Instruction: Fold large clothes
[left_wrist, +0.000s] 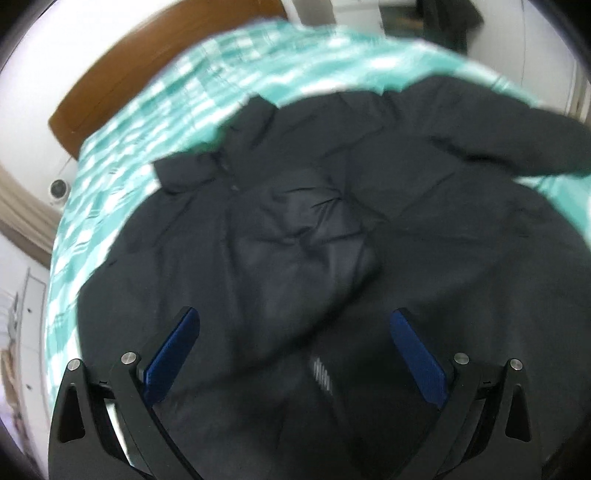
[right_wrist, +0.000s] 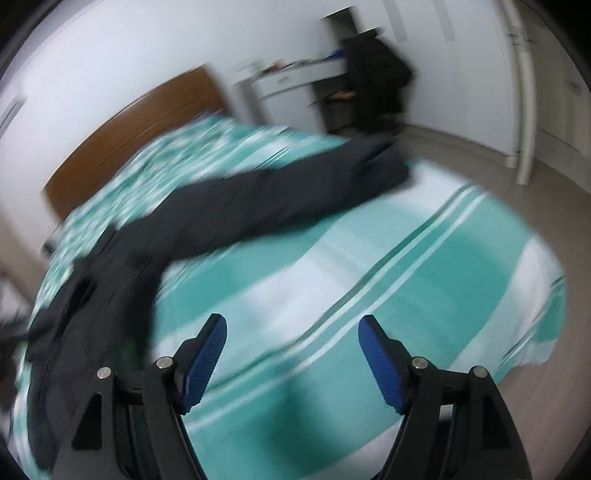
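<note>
A large black padded jacket (left_wrist: 314, 229) lies spread on a bed with a teal and white striped cover (left_wrist: 192, 96). In the left wrist view the jacket fills the middle, and my left gripper (left_wrist: 295, 325) hangs open above its rumpled centre with nothing between the blue pads (left_wrist: 173, 354). One long black sleeve (right_wrist: 266, 199) stretches across the cover (right_wrist: 369, 258) in the right wrist view, with the jacket's body at the left. My right gripper (right_wrist: 291, 328) stands open over bare striped cover, to the right of the jacket, holding nothing. Both views are blurred.
A brown wooden headboard (right_wrist: 140, 129) stands against the white wall at the far side of the bed. A dark figure (right_wrist: 376, 74) stands by a white desk at the back. Pale floor (right_wrist: 480, 166) runs past the bed's right edge, with a white door frame (right_wrist: 524, 92) beyond.
</note>
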